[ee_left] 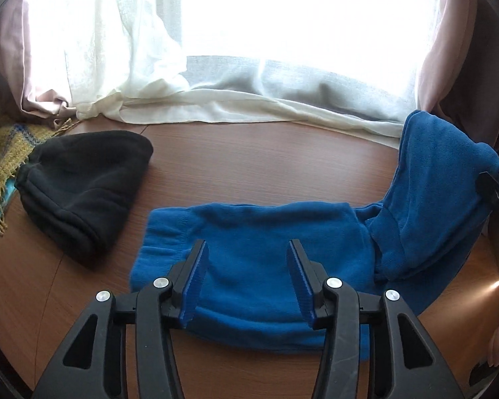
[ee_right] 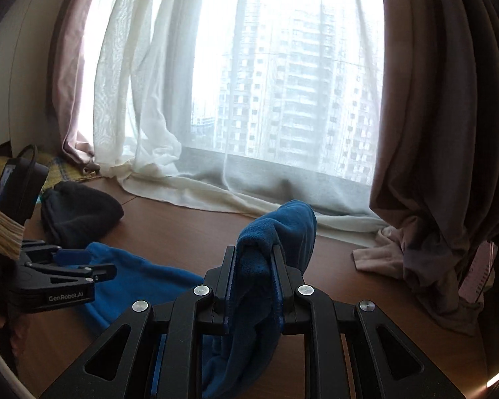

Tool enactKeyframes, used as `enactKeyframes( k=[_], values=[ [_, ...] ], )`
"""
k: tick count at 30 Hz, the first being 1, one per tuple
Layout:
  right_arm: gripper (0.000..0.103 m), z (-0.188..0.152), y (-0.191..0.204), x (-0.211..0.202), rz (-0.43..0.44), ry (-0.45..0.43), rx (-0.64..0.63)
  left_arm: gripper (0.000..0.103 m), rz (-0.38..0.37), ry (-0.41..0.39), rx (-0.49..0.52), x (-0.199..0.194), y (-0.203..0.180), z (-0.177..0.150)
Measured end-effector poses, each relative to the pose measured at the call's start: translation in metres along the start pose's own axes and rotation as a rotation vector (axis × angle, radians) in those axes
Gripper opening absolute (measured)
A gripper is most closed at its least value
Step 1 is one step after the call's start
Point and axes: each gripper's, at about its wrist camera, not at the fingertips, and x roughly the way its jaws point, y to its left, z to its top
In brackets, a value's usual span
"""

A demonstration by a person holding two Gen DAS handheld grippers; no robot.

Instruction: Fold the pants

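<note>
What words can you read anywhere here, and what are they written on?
"GenRobot.AI": white letters on the side of the black left tongs, seen from the right wrist view.
No other text: none readable on the blue pants, the black hat or the curtains.

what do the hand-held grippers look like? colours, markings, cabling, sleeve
Both the left hand-held gripper and the right hand-held gripper have black plastic linkages with cut-outs, silver pivot screws and blue ribbed pads. The left one is marked "GenRobot.AI", with a black cable behind it and a cream knit cuff.
</note>
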Motion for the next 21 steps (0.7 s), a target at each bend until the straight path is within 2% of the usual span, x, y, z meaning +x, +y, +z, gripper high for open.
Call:
enactKeyframes(
  k=[6,14,18,21],
  values=[
    [0.020,0.012,0.051,0.000,0.016,-0.029,-0.125,0.049,0.007,0.028,0.001,0.002,0.044,-0.007],
    [0.019,0.017,0.128,0.008,0.013,-0.038,-0.271,0.049,-0.014,0.125,0.045,0.043,0.088,-0.016],
    [0.019,0.013,0.167,0.013,0.010,-0.042,-0.375,0.058,-0.076,0.165,0.035,0.059,0.105,-0.024],
    [0.019,0.009,0.190,0.019,0.019,-0.024,-0.430,0.059,-0.118,0.164,0.020,0.061,0.111,-0.026]
  ],
)
